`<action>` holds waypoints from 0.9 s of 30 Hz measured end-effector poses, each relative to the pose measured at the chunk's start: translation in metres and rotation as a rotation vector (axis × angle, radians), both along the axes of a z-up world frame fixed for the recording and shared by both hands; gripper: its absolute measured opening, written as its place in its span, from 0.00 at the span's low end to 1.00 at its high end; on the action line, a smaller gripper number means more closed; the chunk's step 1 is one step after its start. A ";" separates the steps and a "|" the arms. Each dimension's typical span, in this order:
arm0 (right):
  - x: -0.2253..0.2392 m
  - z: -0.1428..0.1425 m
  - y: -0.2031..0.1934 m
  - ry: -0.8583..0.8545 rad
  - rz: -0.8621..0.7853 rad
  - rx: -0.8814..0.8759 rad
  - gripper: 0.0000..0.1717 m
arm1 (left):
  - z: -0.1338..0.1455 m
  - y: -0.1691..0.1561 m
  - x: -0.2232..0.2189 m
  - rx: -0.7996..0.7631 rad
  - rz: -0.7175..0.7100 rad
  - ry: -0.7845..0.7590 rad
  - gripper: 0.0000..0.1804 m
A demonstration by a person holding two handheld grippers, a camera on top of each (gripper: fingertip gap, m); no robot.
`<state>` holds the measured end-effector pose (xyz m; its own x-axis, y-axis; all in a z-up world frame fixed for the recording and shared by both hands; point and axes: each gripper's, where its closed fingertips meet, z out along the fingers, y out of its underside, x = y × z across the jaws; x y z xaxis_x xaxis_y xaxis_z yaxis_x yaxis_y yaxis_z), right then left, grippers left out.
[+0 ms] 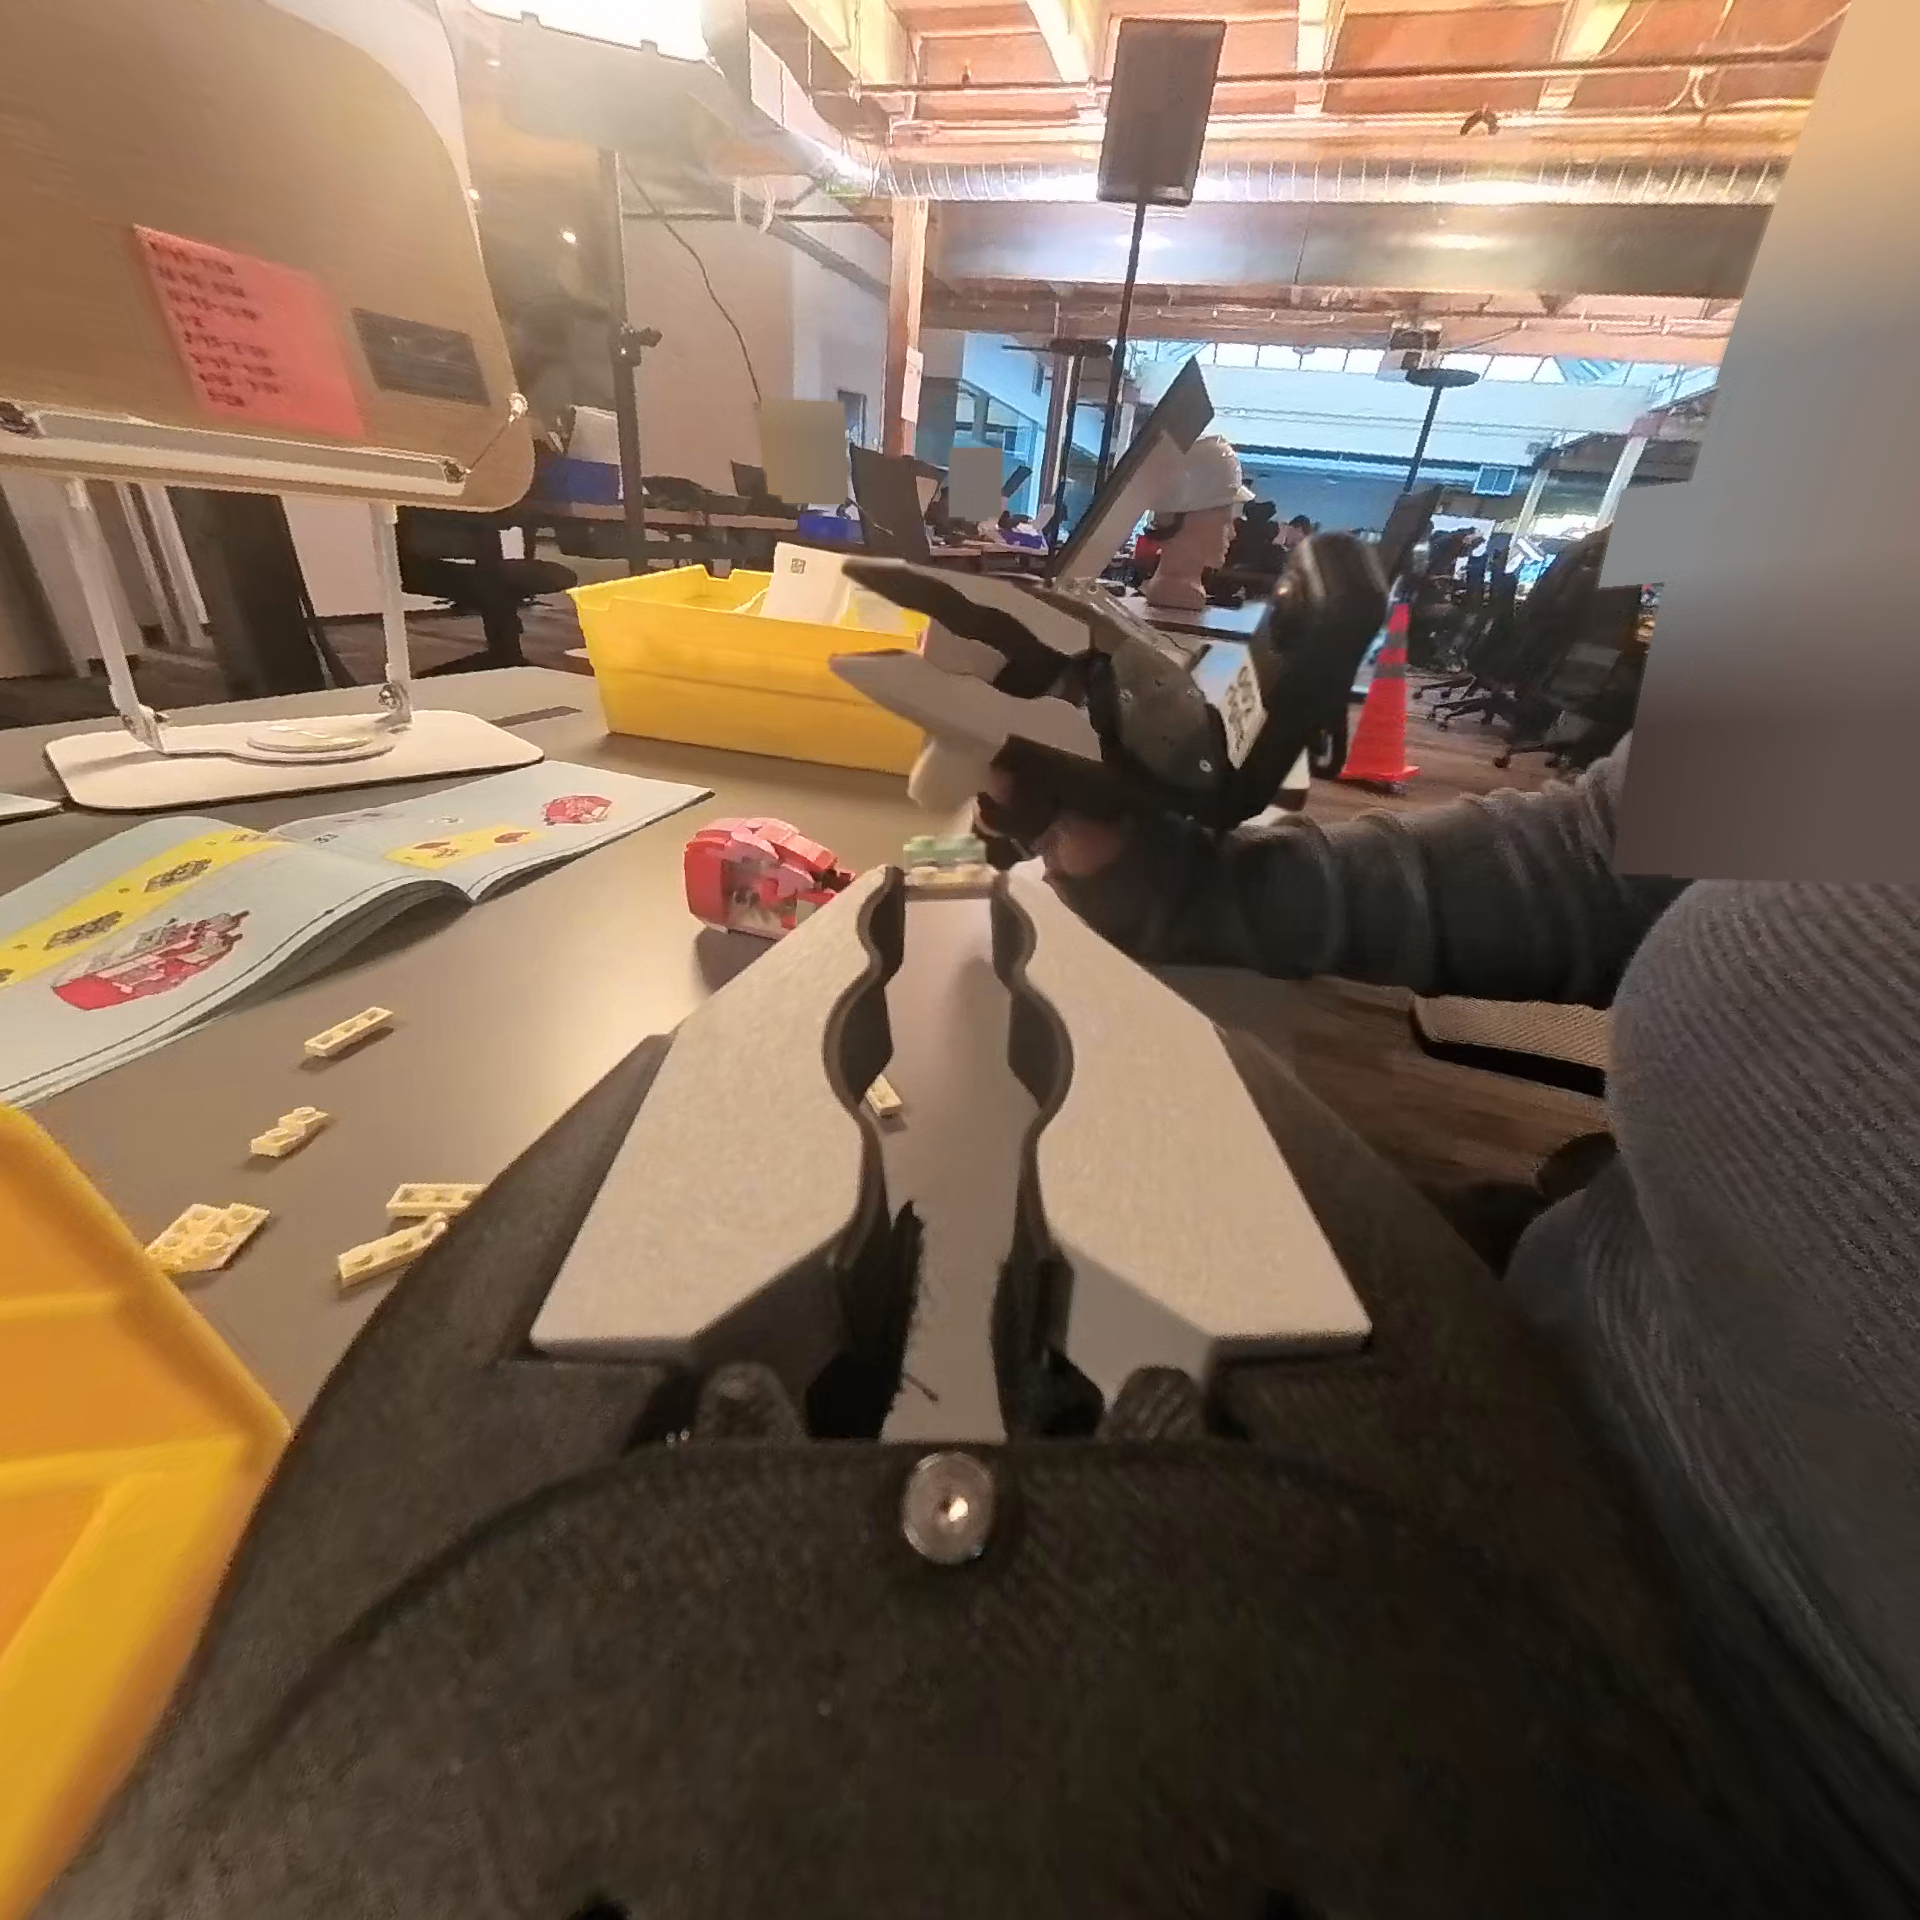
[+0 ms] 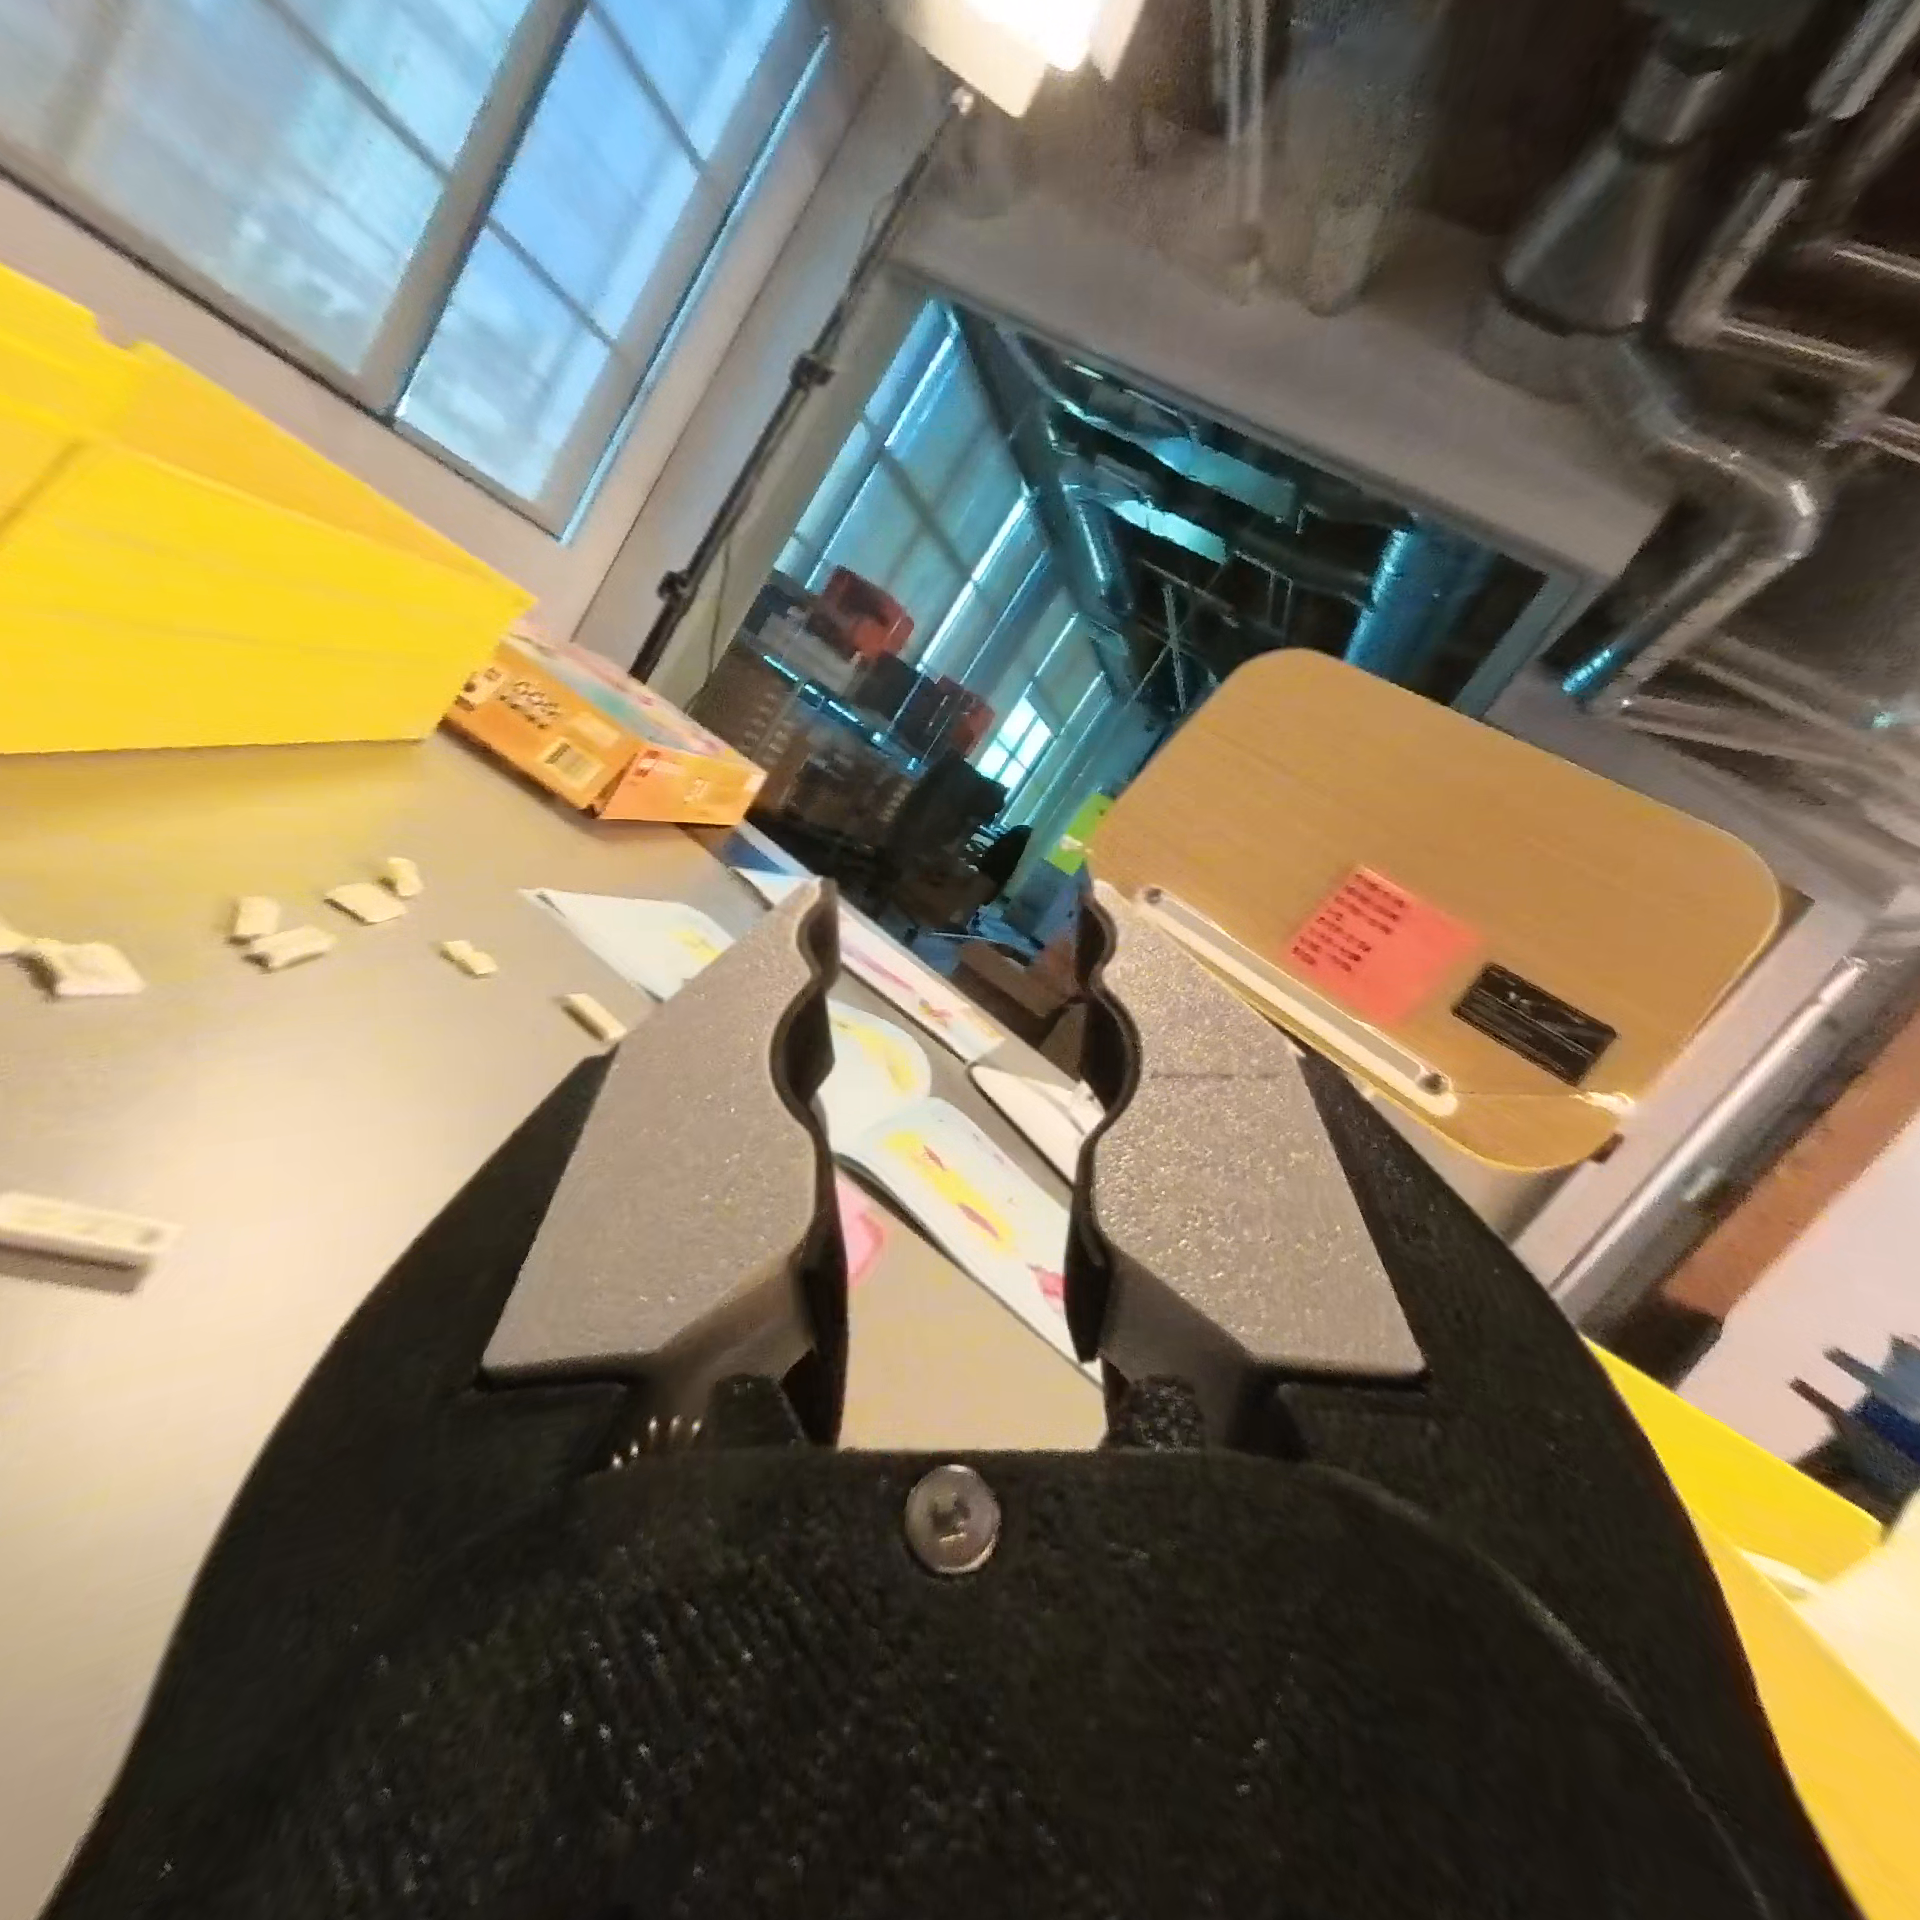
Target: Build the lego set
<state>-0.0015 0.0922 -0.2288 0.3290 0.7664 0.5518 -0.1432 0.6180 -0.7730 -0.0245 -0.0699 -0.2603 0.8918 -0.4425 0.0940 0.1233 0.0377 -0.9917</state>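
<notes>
The left gripper (image 1: 948, 883) is clamped on a small brick stack (image 1: 943, 864), pale green over cream, pinched between its fingertips above the dark table (image 1: 540, 966). In the left wrist view the right gripper (image 1: 883, 623) hangs just beyond the stack at about 1 o'clock, held by a gloved hand (image 1: 1132, 883); its fingers stand apart with nothing between them, and the right wrist view shows the same wide gap over the table.

At 10 o'clock from the left fingertips lies a red model (image 1: 764, 875), close by. Farther at 9 o'clock an open booklet (image 1: 260, 914) lies flat. Loose cream plates (image 1: 348, 1034) scatter at 8 o'clock, toward a yellow bin corner (image 1: 114, 1455) at the lower left. Another yellow bin (image 1: 727, 665) sits at 11 o'clock behind the model, and a wooden stand (image 1: 239, 260) rises at the far left. In the right wrist view an orange box (image 2: 613, 748) lies beside a bin at 10 o'clock.
</notes>
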 end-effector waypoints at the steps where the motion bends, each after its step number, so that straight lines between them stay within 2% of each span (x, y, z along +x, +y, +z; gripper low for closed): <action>1: 0.000 0.001 0.008 0.010 0.002 -0.001 0.25 | 0.000 0.000 0.000 0.003 0.003 0.003 0.08; 4: -0.003 0.001 0.051 0.019 -0.057 -0.006 0.23 | -0.001 0.001 0.000 0.001 0.012 0.014 0.08; 8: -0.010 0.004 0.116 0.072 -0.105 -0.131 0.22 | -0.002 0.002 0.001 0.001 0.029 0.048 0.08; 11: -0.020 0.004 0.141 0.091 -0.096 -0.200 0.20 | -0.004 0.005 0.001 -0.001 0.052 0.077 0.08; 14: -0.029 0.004 0.146 0.098 -0.041 -0.236 0.19 | -0.005 0.007 0.001 -0.001 0.069 0.113 0.08; 22: -0.032 0.006 0.128 0.101 0.127 -0.281 0.17 | -0.009 0.017 -0.011 -0.029 0.202 0.156 0.09; 24: -0.032 0.006 0.130 0.105 0.131 -0.302 0.17 | -0.017 0.021 -0.013 -0.100 0.230 0.155 0.09; 27: -0.029 0.007 0.132 0.120 0.142 -0.327 0.16 | -0.049 0.028 -0.010 -0.340 0.228 0.212 0.09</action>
